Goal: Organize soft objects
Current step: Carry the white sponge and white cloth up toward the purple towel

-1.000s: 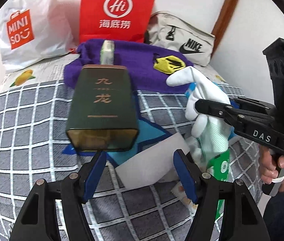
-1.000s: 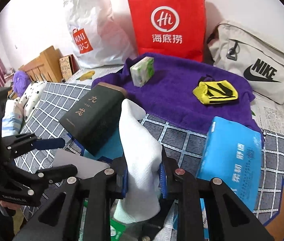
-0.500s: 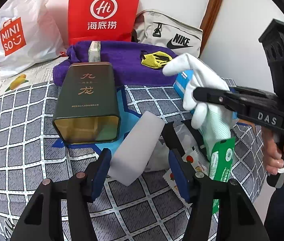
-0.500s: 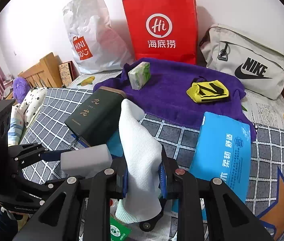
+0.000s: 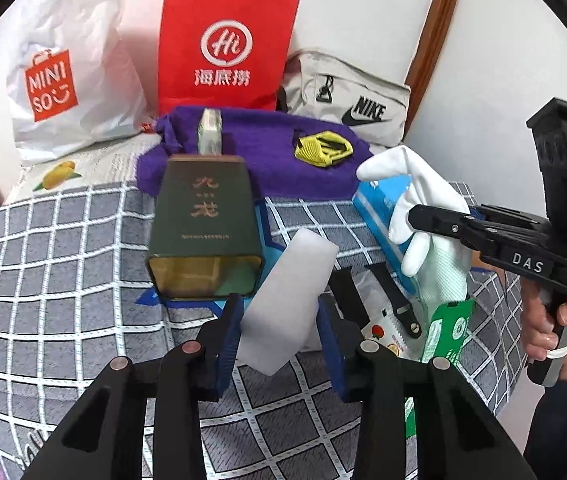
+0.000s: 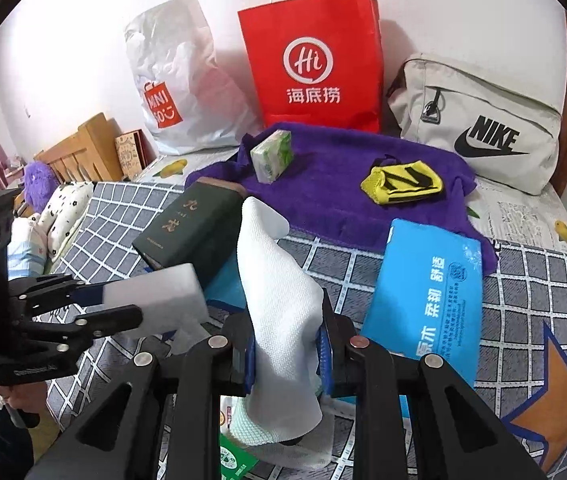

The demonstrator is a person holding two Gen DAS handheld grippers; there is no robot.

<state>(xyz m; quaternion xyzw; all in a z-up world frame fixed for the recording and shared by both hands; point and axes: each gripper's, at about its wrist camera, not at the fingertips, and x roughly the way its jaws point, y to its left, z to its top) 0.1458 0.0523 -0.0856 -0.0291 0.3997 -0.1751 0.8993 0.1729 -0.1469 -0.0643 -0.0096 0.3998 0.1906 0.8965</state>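
The left gripper (image 5: 279, 320) was closing its fingers on a white foam block (image 5: 287, 296), apparently lifted off the bed (image 5: 43, 280). The right gripper (image 6: 285, 344) pinched a white glove (image 6: 279, 292). Beyond lay a purple towel (image 6: 331, 184).

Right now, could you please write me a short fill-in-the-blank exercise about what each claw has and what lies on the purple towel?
1. The right claw is shut on a white ____.
2. The white foam block sits between the closing jaws of the ____ claw.
3. On the purple towel lie a tissue pack and a yellow-and-black ____.
4. The blue pack lies ____ the towel.

Missing words: glove; left; sock; off
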